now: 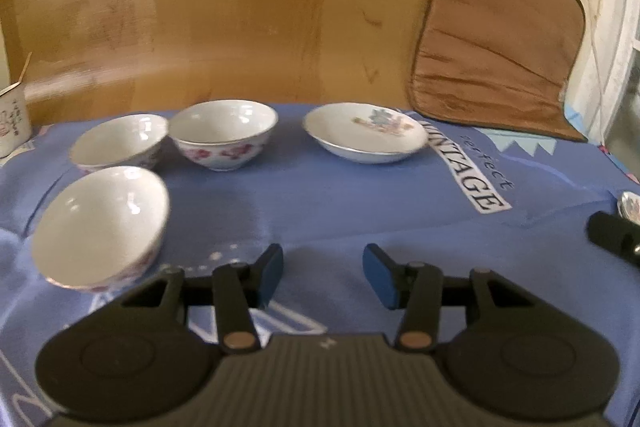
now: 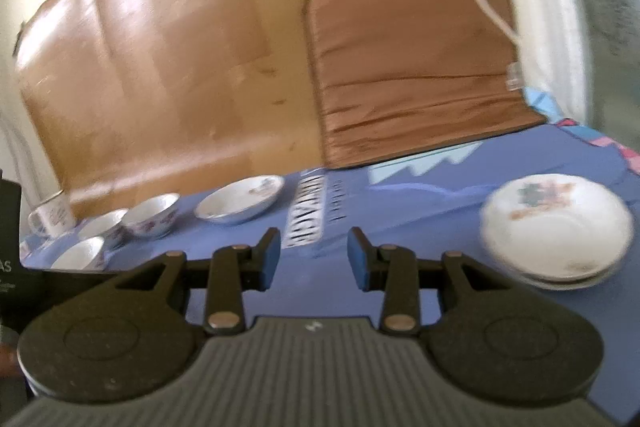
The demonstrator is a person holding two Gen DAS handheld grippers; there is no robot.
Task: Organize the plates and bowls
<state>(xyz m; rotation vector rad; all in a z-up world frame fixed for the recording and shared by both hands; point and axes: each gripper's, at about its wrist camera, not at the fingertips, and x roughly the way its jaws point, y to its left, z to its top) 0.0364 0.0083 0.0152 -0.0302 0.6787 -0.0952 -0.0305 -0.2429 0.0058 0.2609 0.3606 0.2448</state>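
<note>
Three bowls (image 1: 224,133) and one plate (image 1: 366,133) sit on the blue-clothed worktop (image 1: 320,207), with stacked plates (image 2: 556,227) well apart at the right. Both the left tool (image 1: 323,275) and right tool (image 2: 313,259) stand part open, empty. Glazed china is likely stiff, slippery and fragile; pinch a rim.

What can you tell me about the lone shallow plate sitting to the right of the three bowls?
The shallow plate looks like glazed white ceramic, with a blurred floral motif in blue and orange inside and a thin darker rim. It sits upright and empty on the blue cloth, apart from the bowls; nothing else touches it.
</note>
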